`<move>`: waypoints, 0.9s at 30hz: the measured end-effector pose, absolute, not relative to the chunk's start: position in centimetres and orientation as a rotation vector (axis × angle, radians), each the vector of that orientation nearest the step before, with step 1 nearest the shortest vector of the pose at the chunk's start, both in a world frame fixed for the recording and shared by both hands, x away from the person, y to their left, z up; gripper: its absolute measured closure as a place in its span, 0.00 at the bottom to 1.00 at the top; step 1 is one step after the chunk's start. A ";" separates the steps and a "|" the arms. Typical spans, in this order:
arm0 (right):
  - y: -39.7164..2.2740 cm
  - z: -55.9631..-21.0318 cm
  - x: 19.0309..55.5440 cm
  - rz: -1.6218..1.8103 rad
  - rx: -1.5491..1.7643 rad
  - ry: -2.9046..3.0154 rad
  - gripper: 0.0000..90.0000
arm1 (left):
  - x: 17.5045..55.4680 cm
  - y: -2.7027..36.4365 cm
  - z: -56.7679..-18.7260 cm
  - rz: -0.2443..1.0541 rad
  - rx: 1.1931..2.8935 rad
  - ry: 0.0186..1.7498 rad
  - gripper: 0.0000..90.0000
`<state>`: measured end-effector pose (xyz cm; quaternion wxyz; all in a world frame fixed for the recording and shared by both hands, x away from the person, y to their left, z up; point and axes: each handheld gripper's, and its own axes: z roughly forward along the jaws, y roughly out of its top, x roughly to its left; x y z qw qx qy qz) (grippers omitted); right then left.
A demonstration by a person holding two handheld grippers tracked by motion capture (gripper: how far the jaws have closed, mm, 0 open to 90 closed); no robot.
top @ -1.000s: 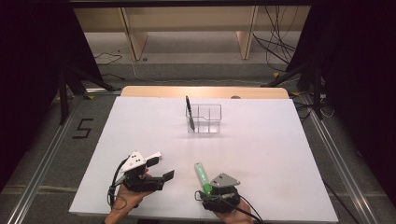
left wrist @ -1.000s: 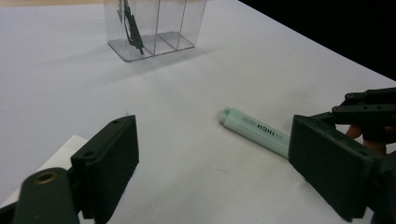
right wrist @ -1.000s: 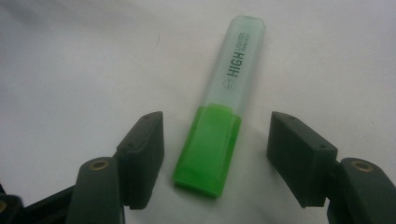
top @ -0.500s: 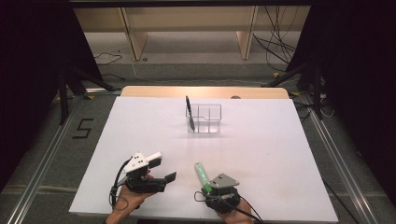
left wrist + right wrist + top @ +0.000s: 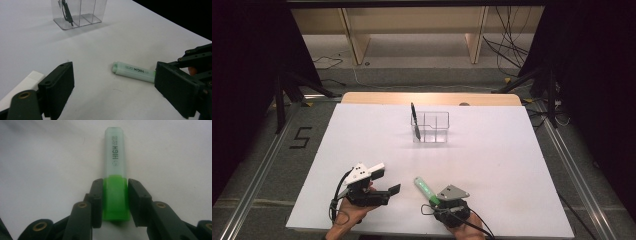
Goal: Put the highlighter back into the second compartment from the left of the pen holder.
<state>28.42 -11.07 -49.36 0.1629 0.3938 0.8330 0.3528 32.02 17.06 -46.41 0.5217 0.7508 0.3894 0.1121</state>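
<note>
High view: clear organizer [image 5: 434,127] holds black pen [image 5: 414,119] (left compartment, leaning).

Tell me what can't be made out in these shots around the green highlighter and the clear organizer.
- Green highlighter: its rear end, right gripper view, sits between the right tongs.
- Its small print, high view, too small.
- Black pen and clear organizer: tops cut off by the upper edge, left gripper view.
- Left tongs: bases cut off below.
</note>
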 end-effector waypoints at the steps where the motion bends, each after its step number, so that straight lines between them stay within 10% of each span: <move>1: -11.2 -49.3 28.5 1.013 1.127 2.378 0.75 | 32.1 17.1 -46.4 0.270 1.799 0.931 0.18; 27: -13.0 -47.2 28.2 1.200 1.081 2.214 0.75 | 31.8 16.8 -46.1 0.189 1.747 0.947 0.18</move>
